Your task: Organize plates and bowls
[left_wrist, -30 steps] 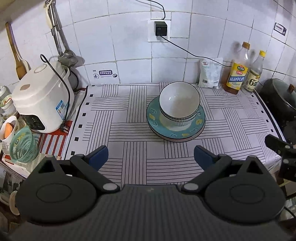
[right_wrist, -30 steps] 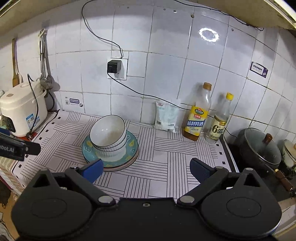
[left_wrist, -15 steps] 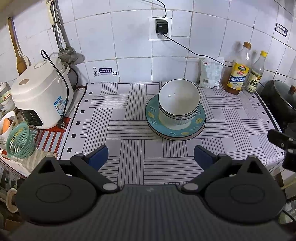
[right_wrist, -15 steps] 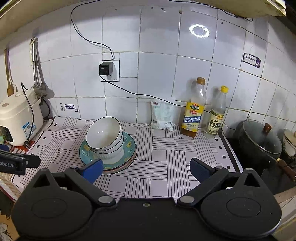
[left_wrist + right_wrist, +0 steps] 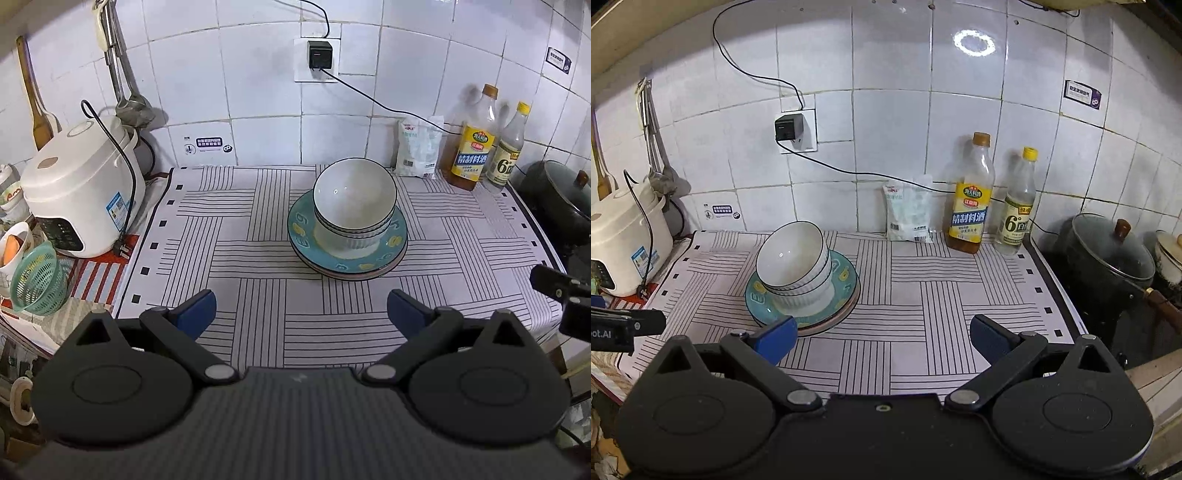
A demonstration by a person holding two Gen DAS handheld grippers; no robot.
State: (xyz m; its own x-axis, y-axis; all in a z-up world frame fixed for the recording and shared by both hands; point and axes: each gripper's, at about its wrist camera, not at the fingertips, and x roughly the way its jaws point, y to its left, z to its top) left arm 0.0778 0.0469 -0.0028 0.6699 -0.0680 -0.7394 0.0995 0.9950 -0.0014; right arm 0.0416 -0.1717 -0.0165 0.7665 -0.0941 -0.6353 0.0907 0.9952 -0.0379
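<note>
White ribbed bowls (image 5: 354, 206) sit nested, tilted a little, on a stack of teal patterned plates (image 5: 306, 242) in the middle of the striped counter mat (image 5: 240, 258). My left gripper (image 5: 301, 312) is open and empty, held back from the stack near the mat's front edge. In the right wrist view the bowls (image 5: 794, 264) and plates (image 5: 846, 280) lie left of centre. My right gripper (image 5: 882, 336) is open and empty, to the right of and behind the stack.
A white rice cooker (image 5: 79, 188) stands at the left with a green basket (image 5: 37, 278) in front. A salt bag (image 5: 419, 147) and two bottles (image 5: 474, 142) line the back wall. A dark lidded pot (image 5: 1108, 254) sits on the right.
Both grippers have drawn back and risen slightly from the stack, so more of the wall shows. The bowls and plates have not moved.
</note>
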